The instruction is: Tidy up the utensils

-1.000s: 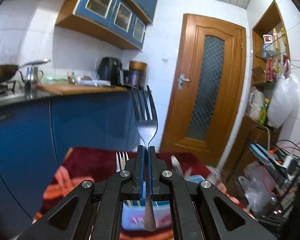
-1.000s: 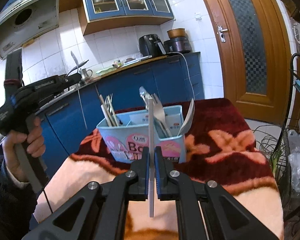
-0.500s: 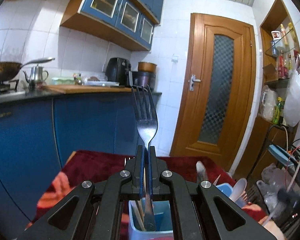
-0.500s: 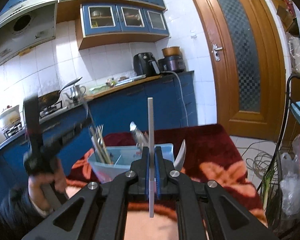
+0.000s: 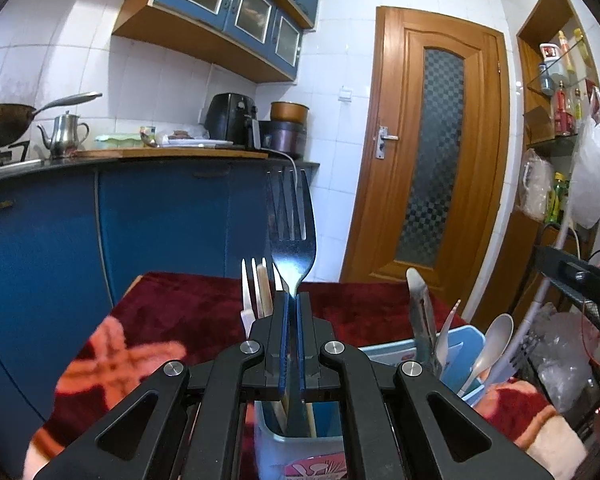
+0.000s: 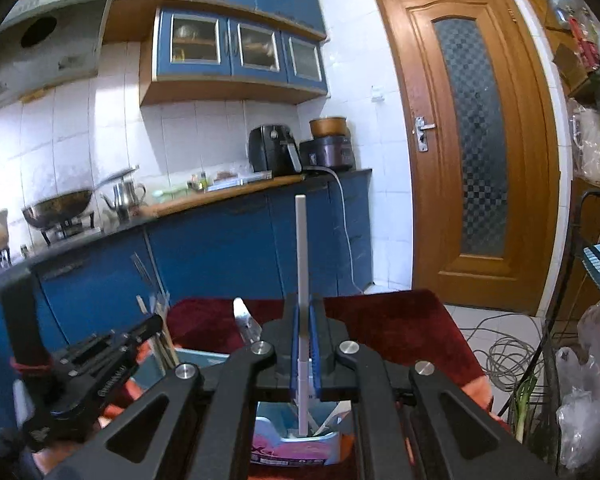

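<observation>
My left gripper (image 5: 292, 300) is shut on a dark metal fork (image 5: 291, 232), tines up, its handle reaching down into the left compartment of the light blue utensil caddy (image 5: 466, 338). Another fork and chopsticks (image 5: 256, 286) stand in that compartment. A knife (image 5: 420, 316) and a spoon (image 5: 494, 340) stand in the right side. My right gripper (image 6: 302, 312) is shut on a white stick-like utensil (image 6: 301, 248), held upright with its lower end inside the caddy (image 6: 296, 446). The left gripper's body (image 6: 80, 376) shows in the right wrist view.
The caddy sits on a table covered with a red floral cloth (image 5: 188, 312). Blue kitchen cabinets (image 5: 160, 216) stand behind it, a wooden door (image 5: 436, 152) beyond. A wire rack with bags and cables (image 6: 572, 360) is to the right.
Both grippers have moved in over the caddy and lowered. The fork handle and the white utensil's lower end now sit inside caddy compartments.
</observation>
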Demonstrator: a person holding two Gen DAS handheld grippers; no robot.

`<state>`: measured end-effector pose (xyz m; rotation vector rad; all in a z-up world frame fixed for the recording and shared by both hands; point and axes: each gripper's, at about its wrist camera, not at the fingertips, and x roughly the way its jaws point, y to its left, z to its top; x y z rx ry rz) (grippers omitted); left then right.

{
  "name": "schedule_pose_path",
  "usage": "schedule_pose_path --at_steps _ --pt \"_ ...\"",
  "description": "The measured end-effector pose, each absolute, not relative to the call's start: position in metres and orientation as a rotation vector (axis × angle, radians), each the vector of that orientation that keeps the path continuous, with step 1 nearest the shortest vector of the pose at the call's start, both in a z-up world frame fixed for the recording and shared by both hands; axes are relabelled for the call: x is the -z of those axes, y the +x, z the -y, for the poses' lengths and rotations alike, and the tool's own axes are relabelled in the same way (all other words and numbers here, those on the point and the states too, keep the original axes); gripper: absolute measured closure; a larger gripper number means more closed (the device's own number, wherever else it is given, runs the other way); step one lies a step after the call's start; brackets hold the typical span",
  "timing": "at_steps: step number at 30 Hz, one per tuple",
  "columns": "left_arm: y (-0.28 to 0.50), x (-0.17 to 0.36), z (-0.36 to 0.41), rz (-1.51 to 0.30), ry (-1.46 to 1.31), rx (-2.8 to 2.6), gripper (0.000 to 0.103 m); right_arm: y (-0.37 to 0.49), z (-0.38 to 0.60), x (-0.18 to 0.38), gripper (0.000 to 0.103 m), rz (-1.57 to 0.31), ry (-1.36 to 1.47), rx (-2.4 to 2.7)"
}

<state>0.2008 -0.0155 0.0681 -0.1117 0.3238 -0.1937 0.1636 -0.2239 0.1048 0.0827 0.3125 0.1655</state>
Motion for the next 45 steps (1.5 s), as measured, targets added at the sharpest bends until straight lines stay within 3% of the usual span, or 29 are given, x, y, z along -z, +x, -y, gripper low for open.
schedule_pose_path --at_steps 5,7,10,12,26,32,36,40,45 --pt "0.202 -0.064 0.019 -0.359 -0.104 0.202 0.099 0.179 0.224 -0.080 0.095 -0.416 0.109 -0.189" --pt "0.201 -0.064 0.020 -0.374 -0.106 0.204 0.096 0.179 0.227 -0.074 0.086 -0.437 0.134 -0.193" --pt "0.196 -0.065 0.021 -0.378 -0.101 0.201 0.077 0.174 0.234 -0.071 0.078 -0.444 0.166 -0.210" --pt "0.189 -0.068 0.022 -0.376 -0.096 0.206 0.065 0.168 0.237 -0.073 0.078 -0.437 0.173 -0.209" --pt "0.120 -0.092 0.016 -0.373 -0.052 0.163 0.063 0.100 0.243 -0.103 0.072 -0.376 0.192 -0.251" --pt "0.084 -0.100 0.010 -0.361 -0.035 0.138 0.054 0.061 0.236 -0.109 0.054 -0.339 0.179 -0.271" --pt "0.056 -0.100 0.009 -0.356 -0.023 0.101 0.030 0.034 0.231 -0.105 0.034 -0.324 0.163 -0.261" --pt "0.034 -0.094 0.005 -0.353 -0.032 0.055 0.028 0.014 0.228 -0.095 0.017 -0.326 0.144 -0.251" --pt "0.015 -0.077 0.002 -0.364 -0.033 0.037 0.027 -0.009 0.229 -0.080 0.005 -0.318 0.165 -0.273"
